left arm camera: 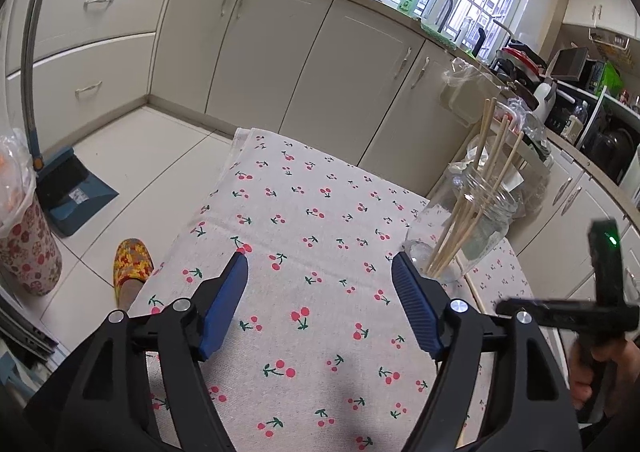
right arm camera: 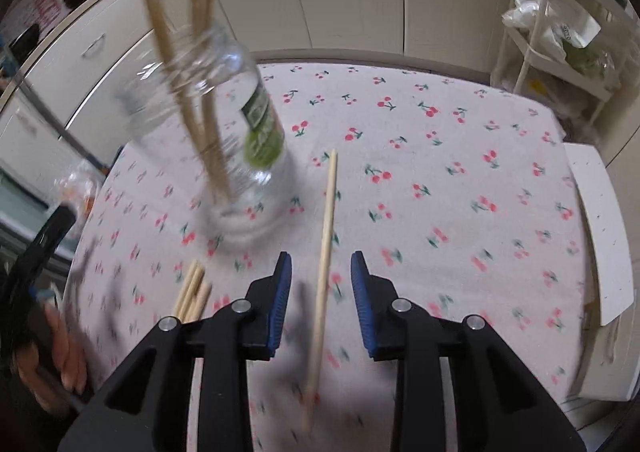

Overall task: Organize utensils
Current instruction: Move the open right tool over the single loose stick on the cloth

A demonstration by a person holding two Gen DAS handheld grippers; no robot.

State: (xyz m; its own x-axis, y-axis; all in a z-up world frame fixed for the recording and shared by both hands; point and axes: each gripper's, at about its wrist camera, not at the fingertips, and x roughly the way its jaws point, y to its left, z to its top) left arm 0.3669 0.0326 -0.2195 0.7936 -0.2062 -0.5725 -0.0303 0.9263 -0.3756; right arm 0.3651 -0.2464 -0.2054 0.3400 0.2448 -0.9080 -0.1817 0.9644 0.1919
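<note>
A clear glass jar (left arm camera: 476,223) stands on the cherry-print tablecloth (left arm camera: 312,211) and holds several wooden chopsticks (left arm camera: 480,179). It also shows in the right wrist view (right arm camera: 224,131), blurred. My left gripper (left arm camera: 320,268) is open and empty, left of the jar. My right gripper (right arm camera: 322,264) is open above a single chopstick (right arm camera: 326,252) that lies on the cloth and runs between its fingers. Three more chopsticks (right arm camera: 192,294) lie together to the left of it, near the jar's base.
Cream kitchen cabinets (left arm camera: 280,51) run behind the table. A blue dustpan (left arm camera: 72,187), a yellow slipper (left arm camera: 130,272) and a floral bin (left arm camera: 28,240) sit on the floor at the left. A white rack (right arm camera: 560,31) with bags stands at the right.
</note>
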